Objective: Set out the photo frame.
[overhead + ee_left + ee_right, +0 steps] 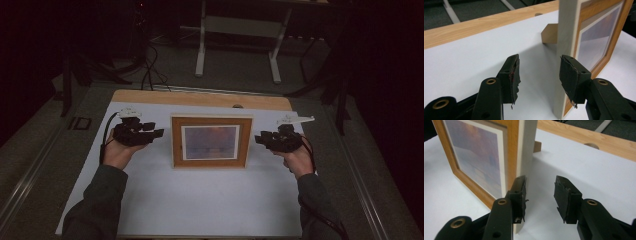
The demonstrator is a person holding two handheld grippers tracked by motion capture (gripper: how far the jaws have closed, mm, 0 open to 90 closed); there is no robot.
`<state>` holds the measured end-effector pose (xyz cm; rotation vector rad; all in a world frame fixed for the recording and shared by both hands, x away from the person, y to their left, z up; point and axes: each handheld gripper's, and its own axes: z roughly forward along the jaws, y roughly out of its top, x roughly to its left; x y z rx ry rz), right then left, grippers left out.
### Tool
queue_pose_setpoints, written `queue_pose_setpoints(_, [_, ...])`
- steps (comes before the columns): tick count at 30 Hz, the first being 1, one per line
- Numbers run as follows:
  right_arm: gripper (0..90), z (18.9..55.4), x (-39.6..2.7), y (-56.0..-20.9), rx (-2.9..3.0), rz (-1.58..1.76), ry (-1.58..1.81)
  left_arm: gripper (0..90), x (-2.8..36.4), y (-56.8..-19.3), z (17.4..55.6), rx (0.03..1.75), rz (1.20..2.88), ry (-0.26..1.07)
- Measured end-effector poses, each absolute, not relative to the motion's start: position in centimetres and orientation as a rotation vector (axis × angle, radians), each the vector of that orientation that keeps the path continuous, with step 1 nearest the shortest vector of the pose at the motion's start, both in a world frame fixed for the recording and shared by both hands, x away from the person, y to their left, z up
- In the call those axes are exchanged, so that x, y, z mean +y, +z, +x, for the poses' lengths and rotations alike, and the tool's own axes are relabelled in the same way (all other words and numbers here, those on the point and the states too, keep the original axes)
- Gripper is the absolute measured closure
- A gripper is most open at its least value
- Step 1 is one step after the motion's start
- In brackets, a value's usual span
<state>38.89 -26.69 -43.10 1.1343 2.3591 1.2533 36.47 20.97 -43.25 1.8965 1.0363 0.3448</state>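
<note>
Picture frame (211, 142) stands upright in the middle of my white desk (200, 200), with its picture side facing me. It has a brown wood border, a pale side edge and a hazy blue and orange picture inside. A little brown stand (549, 33) props it up from behind.

My left claw (159, 133) is near the left side of the frame, not touching it in the high view. Its jaws are open and nothing is between them. In the left gripper view, the frame's pale side edge (565, 32) rises just past the right jaw, and I see white desk in the gap.

My right claw (259, 137) is just beside the right side of the frame. Its jaws are open too, and they hold nothing. In the right gripper view, the frame's pale edge (529, 150) is right by the left jaw, but I cannot tell if they touch. The gap between the jaws shows bare desk.

My hands hold both claws low over the desk. A strip of light wood (200, 98) runs along the far edge of the desk.
</note>
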Motion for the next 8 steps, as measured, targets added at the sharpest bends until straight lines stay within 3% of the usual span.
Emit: queue_pose_setpoints(8, [60.9,38.8,-27.2,-44.1,2.379,1.145,1.186,50.7,22.2,-44.7,35.9,1.095,1.951,0.39])
